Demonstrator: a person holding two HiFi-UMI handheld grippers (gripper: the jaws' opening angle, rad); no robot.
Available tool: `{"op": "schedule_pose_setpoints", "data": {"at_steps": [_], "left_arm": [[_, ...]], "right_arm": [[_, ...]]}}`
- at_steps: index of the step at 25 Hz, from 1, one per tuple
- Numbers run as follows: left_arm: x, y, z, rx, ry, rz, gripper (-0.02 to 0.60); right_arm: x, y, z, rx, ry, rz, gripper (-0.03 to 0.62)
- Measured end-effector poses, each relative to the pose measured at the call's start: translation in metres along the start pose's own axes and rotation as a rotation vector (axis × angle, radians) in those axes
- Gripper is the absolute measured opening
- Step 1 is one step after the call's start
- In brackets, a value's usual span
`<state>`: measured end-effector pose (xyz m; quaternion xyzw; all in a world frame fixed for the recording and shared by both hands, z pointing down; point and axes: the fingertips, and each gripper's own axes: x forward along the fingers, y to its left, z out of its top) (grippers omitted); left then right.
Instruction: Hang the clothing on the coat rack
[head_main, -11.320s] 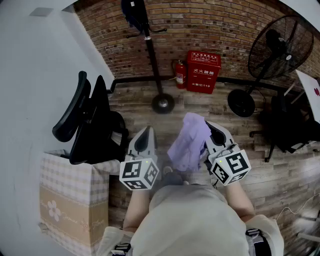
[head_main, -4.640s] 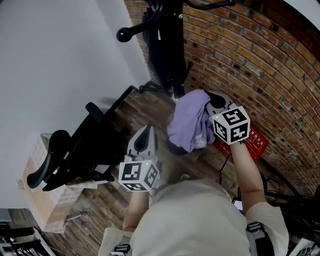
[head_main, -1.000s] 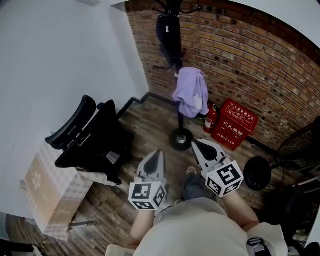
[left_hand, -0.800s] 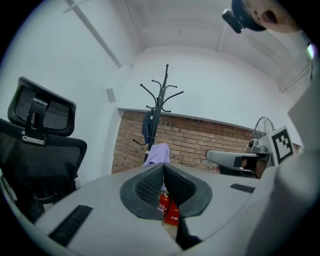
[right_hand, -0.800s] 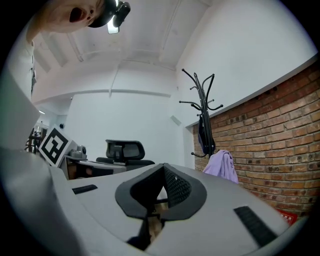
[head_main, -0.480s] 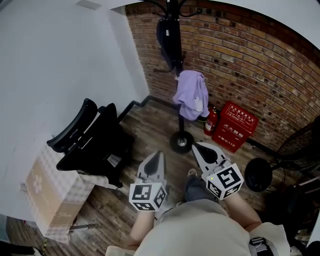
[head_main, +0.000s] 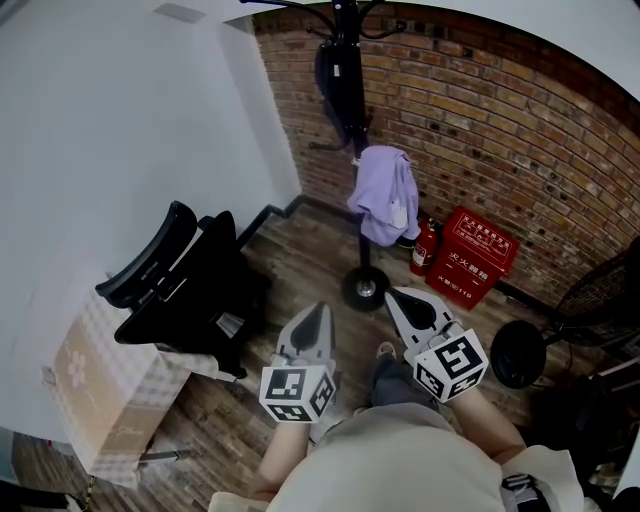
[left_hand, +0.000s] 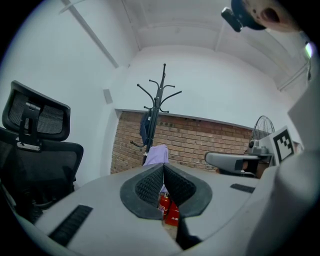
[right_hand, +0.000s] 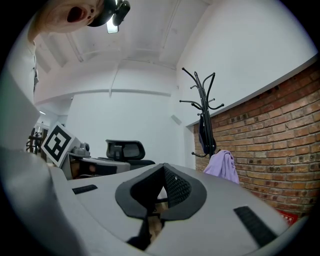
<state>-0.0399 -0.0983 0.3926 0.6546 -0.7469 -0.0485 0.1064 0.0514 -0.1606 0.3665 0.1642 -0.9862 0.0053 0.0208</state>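
Lilac garment: soft, light, limp cloth draped on a low hook of the coat rack, likely best pinched at a bunched fold; left gripper and right gripper both pressed together on nothing, well apart from it.

The red box bears white characters (too small to read).

1. The left hand-held gripper was held low before the torso, pointing forward, its jaws pressed together and empty.
2. The right hand-held gripper lay just beside it, jaws likewise together, empty.
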Motion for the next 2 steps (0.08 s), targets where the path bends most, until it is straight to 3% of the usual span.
{"op": "schedule_pose_setpoints", "data": {"at_steps": [2], "left_arm": [[0.0006, -0.0016, -0.0011, 0.001, 0.008, -0.003, 0.005]], "right_arm": [[-0.0002, -0.0004, -0.0002, 0.002, 0.002, 0.002, -0.003]]}}
